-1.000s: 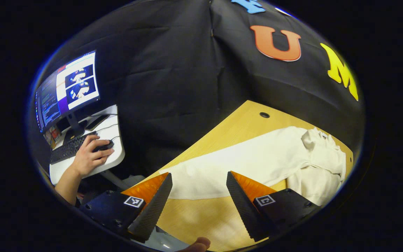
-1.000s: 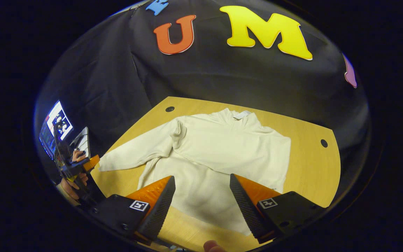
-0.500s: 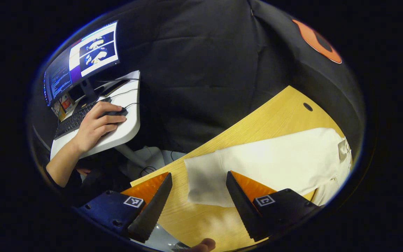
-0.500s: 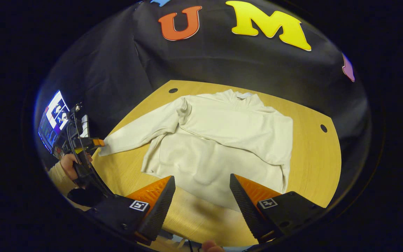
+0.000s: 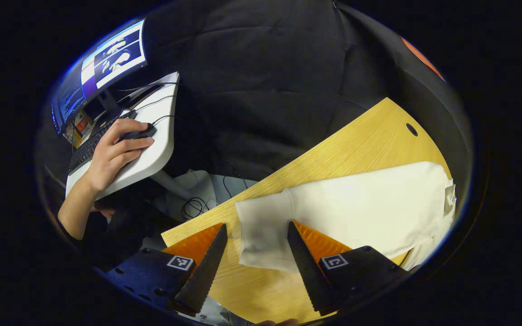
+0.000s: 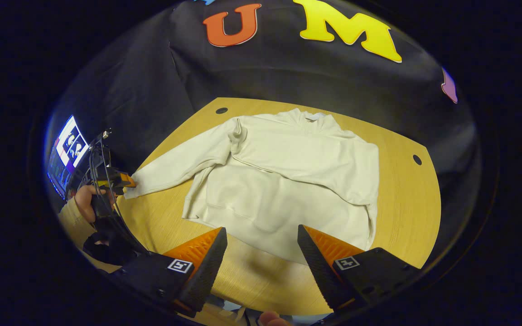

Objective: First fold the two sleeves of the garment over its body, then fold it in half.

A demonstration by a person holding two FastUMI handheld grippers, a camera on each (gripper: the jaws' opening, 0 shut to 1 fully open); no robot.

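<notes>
- Cream garment (image 6: 283, 181) lies flat on the wooden worktop (image 6: 406, 203), collar toward the far edge by the booth wall, hem toward the near edge.
- Right sleeve (image 6: 306, 165) is already folded across the body; its cuff ends near the garment's right side.
- Left sleeve (image 6: 179, 165) lies stretched out toward the worktop's left edge, cuff (image 5: 258, 235) close to that edge.
- Left gripper (image 5: 254, 260): fingers apart, one on each side of the cuff, which lies between them. Cannot tell whether either finger touches the cloth. Seen from the right gripper view, this gripper (image 6: 123, 181) sits at the sleeve end, held in a hand (image 6: 84, 199).
- Right gripper (image 6: 261, 262): fingers apart, nothing between them, hovering over the near edge just in front of the hem.
- Beyond the left edge: a white side desk (image 5: 152, 154) with a monitor (image 5: 98, 68), a keyboard (image 5: 86, 149), and another person's hand (image 5: 116, 151) on a mouse (image 5: 138, 132).
</notes>
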